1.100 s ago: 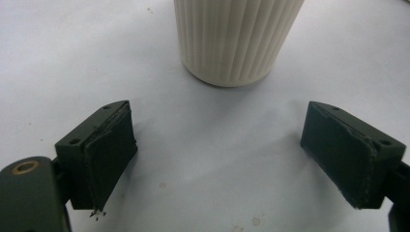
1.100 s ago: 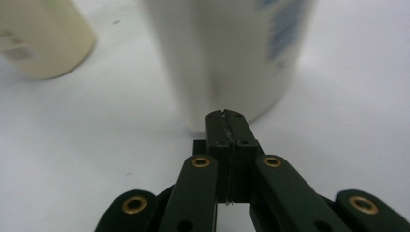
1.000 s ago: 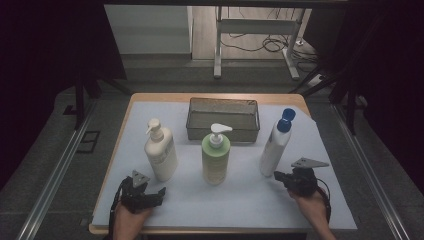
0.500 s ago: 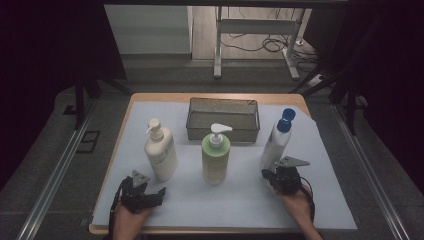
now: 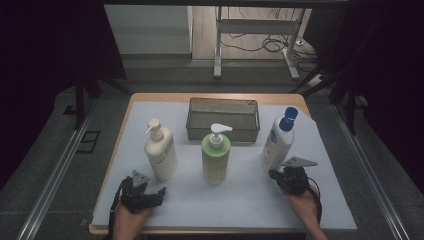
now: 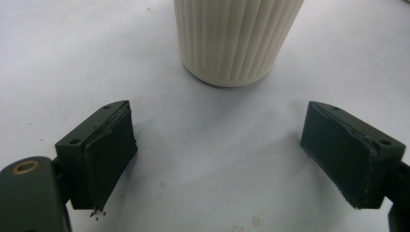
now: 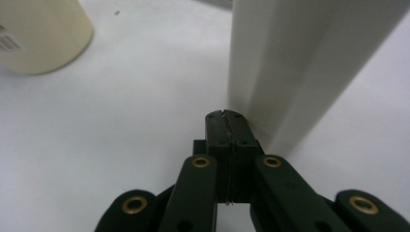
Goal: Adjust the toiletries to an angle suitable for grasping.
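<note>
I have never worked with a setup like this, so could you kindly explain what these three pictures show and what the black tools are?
A person sits at a table covered with white paper, with a hand-held two-jaw gripper in each hand. The high view looks down from above; each of the other two pictures comes from a camera riding on one gripper. On the paper stand a cream pump bottle, a green pump bottle and a white bottle with a blue cap, with a wire basket behind them. The left gripper is open, facing the cream bottle's ribbed base. The right gripper is shut, its tips at the white bottle's foot. Nothing is held.
</note>
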Demonstrator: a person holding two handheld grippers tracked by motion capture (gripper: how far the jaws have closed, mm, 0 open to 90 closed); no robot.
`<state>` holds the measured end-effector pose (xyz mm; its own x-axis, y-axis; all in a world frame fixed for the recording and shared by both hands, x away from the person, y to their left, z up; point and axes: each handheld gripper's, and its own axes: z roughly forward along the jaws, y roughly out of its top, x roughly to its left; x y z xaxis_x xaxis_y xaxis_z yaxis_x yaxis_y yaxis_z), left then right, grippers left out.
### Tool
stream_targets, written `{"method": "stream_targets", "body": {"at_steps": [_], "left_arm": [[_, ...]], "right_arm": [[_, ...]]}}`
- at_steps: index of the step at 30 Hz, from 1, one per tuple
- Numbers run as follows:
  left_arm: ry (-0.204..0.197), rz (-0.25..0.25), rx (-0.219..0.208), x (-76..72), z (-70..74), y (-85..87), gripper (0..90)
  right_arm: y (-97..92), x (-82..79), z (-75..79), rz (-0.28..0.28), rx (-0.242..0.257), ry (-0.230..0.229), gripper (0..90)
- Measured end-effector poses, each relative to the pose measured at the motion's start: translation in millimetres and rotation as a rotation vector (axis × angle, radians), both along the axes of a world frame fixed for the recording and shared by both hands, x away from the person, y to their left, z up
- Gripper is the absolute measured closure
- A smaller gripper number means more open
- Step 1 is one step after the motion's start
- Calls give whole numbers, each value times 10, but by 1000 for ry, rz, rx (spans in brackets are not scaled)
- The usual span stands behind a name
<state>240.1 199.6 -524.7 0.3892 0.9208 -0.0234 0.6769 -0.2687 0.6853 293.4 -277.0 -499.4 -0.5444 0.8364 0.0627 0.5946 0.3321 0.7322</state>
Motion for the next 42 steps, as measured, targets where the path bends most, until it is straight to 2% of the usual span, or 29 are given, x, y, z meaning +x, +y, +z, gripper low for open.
{"method": "stream_targets", "body": {"at_steps": [9,17,22,26,33,42], "left_arm": [[0,0,0,0,0,0,119],[0,-1,1,1,0,1,119],[0,-1,0,1,0,1,119],[0,0,-1,1,0,1,119],[0,0,0,0,0,0,119],[0,0,-1,1,-1,1,119]], "right_arm": [[-170,34,-22,-35,-5,17,898],[-233,74,-39,-54,-18,18,894],[-232,31,-11,-33,-10,28,828],[-267,-31,56,-27,-3,13,772],[-343,-117,219,-43,13,-13,614],[-369,-86,398,-67,22,-25,449]]}}
